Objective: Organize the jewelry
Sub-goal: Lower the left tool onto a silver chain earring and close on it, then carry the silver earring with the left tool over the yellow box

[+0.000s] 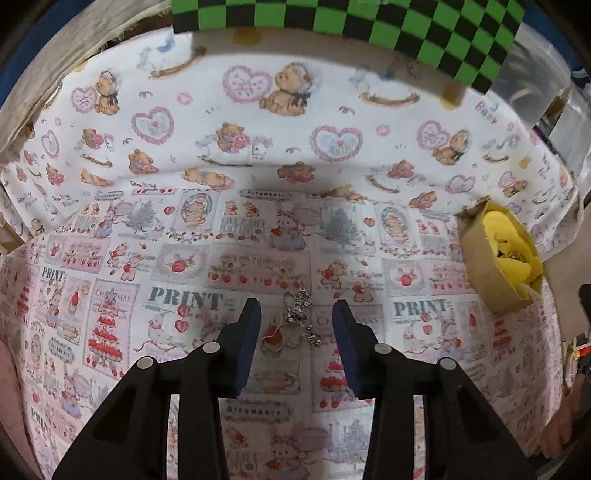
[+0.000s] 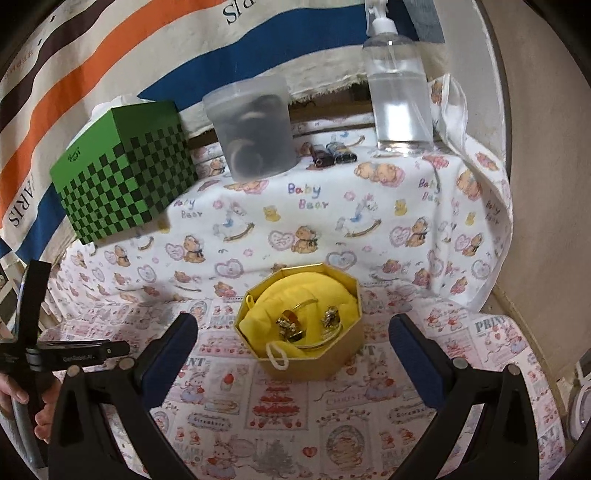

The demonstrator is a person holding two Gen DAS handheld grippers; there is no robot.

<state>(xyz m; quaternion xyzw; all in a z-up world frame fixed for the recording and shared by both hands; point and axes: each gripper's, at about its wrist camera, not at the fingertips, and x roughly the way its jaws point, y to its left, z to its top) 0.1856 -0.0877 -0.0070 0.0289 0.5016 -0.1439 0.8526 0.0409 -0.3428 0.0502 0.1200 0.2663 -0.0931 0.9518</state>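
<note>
A silver chain necklace (image 1: pixel 301 317) lies on the patterned cloth between the fingertips of my left gripper (image 1: pixel 295 308), which is open and just above it. A gold octagonal box (image 2: pixel 310 360) with yellow lining holds several jewelry pieces (image 2: pixel 291 325); it also shows at the right of the left wrist view (image 1: pixel 487 273). My right gripper (image 2: pixel 295 325) is open and empty, its fingers either side of the box and nearer the camera.
A green checkered box (image 2: pixel 122 177) stands at the back left, also in the left wrist view (image 1: pixel 369 18). A frosted tub (image 2: pixel 255 129), a clear pump bottle (image 2: pixel 399 88) and two small dark items (image 2: pixel 332 155) stand along the back. The left hand-held unit (image 2: pixel 33 350) is at the far left.
</note>
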